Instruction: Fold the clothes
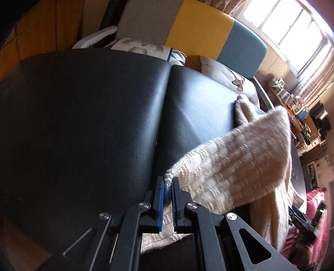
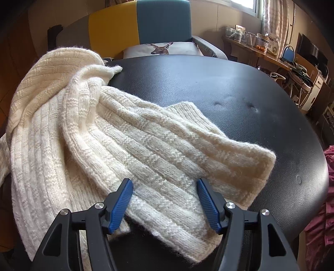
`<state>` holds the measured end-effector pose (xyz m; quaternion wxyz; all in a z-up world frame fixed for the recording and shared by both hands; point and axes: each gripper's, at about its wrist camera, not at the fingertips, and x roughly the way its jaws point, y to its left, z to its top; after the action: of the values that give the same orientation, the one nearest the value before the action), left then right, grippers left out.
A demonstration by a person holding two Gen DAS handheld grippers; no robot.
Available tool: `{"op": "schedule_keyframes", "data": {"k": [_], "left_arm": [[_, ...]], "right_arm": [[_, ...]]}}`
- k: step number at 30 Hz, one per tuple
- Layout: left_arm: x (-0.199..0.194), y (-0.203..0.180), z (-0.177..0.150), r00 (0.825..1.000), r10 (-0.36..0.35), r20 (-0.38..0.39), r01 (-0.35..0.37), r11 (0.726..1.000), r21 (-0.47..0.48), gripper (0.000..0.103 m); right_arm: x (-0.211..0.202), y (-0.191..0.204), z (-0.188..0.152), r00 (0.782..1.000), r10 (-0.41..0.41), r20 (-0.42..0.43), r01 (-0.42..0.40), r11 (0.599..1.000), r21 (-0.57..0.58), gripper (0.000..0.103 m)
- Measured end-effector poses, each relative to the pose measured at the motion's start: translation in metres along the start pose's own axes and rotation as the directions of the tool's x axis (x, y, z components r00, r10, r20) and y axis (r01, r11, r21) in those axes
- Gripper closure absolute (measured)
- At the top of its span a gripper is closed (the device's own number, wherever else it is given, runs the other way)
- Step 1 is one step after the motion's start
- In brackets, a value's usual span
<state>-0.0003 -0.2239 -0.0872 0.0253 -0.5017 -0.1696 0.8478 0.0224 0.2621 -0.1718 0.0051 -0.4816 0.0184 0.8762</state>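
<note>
A cream ribbed knit sweater lies crumpled on a black padded table. My left gripper is shut on a corner of the sweater's edge, and the knit stretches away from it to the right, lifted off the table. In the right wrist view the sweater spreads across the left and middle of the table, with a ribbed cuff or hem end pointing right. My right gripper stands open just above that part, with the knit lying under and between its blue pads, which do not press on it.
Beyond the table's far edge stands a sofa with a yellow and blue back and a deer cushion. A shelf with jars and a desk are at the right. A dark pink cloth lies past the table's right edge.
</note>
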Motion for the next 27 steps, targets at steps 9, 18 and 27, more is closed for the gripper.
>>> {"op": "schedule_keyframes", "data": {"k": [9,18,27], "left_arm": [[-0.052,0.064,-0.042,0.990,0.138,0.018,-0.136,0.986,-0.099,0.085],[-0.040,0.091,-0.099,0.995,0.089,-0.055,-0.098,0.971,-0.217,0.068],[-0.038,0.069,-0.100,0.975,0.213,0.060,-0.204,0.971,-0.124,0.095]], "right_arm": [[0.003,0.003,0.001,1.000,-0.013,0.016,0.013,1.000,0.004,0.030],[0.005,0.005,0.003,0.999,-0.036,0.015,0.036,0.999,0.012,0.025],[0.006,0.008,0.008,0.999,-0.050,-0.004,0.050,0.999,0.006,0.026]]}}
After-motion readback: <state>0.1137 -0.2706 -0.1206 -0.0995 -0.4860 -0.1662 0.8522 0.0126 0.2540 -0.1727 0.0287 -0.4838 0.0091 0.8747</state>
